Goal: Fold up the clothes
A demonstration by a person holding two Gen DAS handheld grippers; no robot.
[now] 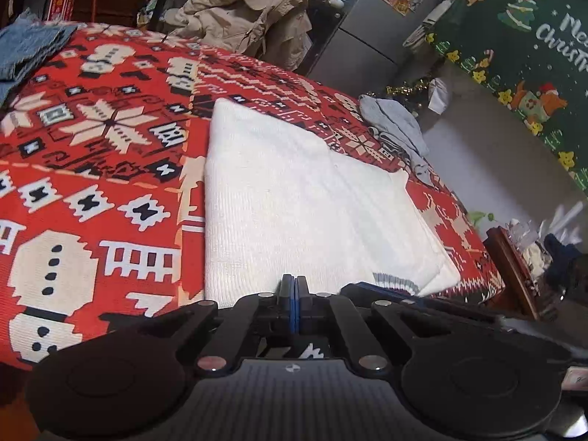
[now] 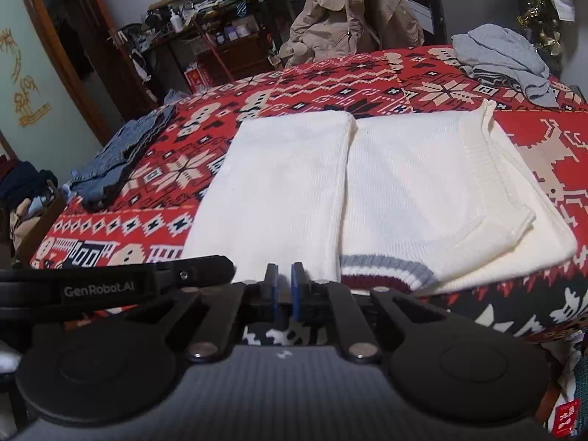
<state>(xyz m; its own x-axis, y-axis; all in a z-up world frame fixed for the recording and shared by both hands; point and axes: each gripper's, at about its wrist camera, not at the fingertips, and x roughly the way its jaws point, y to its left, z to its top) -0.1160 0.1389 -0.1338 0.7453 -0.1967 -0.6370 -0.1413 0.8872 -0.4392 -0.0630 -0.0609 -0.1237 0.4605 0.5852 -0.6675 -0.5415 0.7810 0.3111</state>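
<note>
A white knit sweater [image 1: 294, 191] [image 2: 367, 191] lies folded flat on the red patterned bedspread [image 1: 92, 147] [image 2: 533, 139]. Its striped hem [image 2: 386, 275] [image 1: 397, 281] in grey and maroon is at the near edge. My left gripper [image 1: 294, 283] is at the sweater's near edge with its blue pads pressed together and nothing visible between them. My right gripper [image 2: 284, 275] hovers over the same near edge, just left of the striped hem. A narrow gap shows between its fingers, and no cloth is in it. The left gripper's black body [image 2: 110, 283] shows at the left of the right wrist view.
A crumpled grey garment [image 1: 397, 128] [image 2: 503, 58] lies at the far right of the bed. Folded denim [image 1: 29, 47] [image 2: 121, 161] sits at the left edge. A beige jacket [image 1: 250, 11] [image 2: 352, 11] hangs behind the bed. Cluttered shelves [image 2: 220, 18] stand beyond.
</note>
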